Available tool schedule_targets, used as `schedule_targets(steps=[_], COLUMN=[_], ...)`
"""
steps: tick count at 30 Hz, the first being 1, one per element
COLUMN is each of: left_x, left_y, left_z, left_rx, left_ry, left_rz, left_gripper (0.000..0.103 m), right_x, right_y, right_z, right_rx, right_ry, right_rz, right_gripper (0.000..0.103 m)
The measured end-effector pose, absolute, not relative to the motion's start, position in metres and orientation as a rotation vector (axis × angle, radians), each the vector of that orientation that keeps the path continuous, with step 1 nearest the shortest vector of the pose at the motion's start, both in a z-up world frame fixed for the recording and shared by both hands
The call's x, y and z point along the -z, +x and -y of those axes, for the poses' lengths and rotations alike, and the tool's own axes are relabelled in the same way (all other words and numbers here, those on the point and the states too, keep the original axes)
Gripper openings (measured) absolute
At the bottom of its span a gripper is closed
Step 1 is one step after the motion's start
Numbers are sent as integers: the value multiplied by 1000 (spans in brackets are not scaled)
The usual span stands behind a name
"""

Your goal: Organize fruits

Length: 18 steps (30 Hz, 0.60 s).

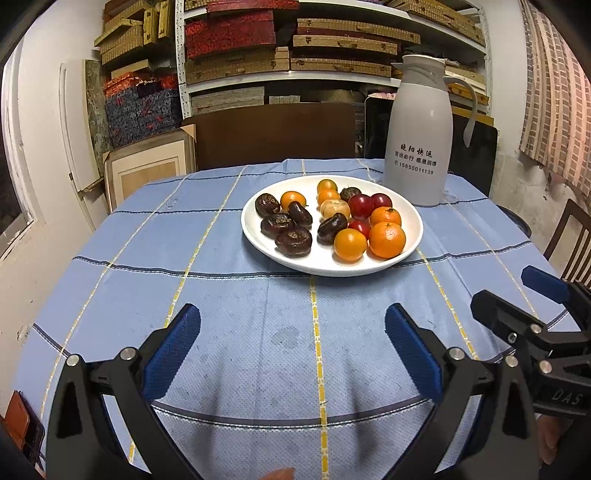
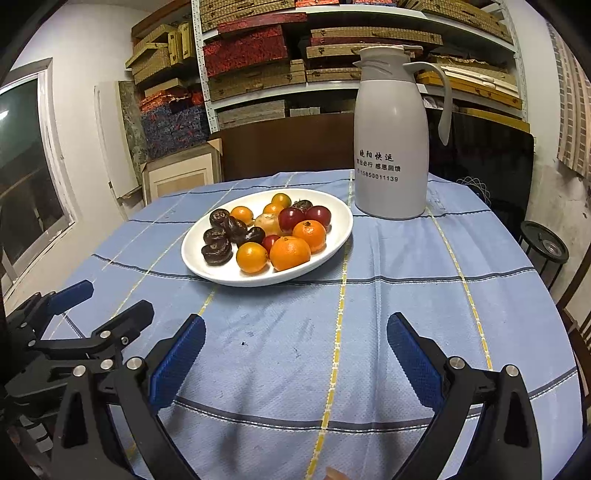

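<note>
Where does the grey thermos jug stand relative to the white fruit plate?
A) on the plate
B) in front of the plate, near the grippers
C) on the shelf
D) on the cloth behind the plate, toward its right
D: the grey thermos jug stands upright on the blue checked cloth, beyond the far right rim of the white plate, not on it.

A home storeroom: metal shelves [image 1: 332, 79] stacked with flat boxes [image 1: 229, 35], framed pictures [image 1: 147, 166] leaning against the wall, and a cloth-covered table [image 1: 221, 295] with a thermos [image 1: 417, 129].
</note>
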<state>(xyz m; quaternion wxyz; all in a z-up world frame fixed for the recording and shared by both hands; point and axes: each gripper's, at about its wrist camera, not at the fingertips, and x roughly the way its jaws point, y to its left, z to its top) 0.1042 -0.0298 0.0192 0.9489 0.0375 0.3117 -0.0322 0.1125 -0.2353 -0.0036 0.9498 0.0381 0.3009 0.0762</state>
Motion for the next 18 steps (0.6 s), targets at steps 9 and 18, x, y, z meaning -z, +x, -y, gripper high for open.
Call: schedule_targets(steps=[9,18], left_x=[-20,-19], left_y=[105,102], left_z=[31,34], left_rx=[70,45], left_ry=[82,113], left_rz=[-635,-616], left_gripper=[98,98], right_x=[2,1], right_y=[108,108], right_z=[234,234], right_rx=[-163,-160], right_ry=[78,72], right_rz=[-604,-601], right_gripper=[99,99])
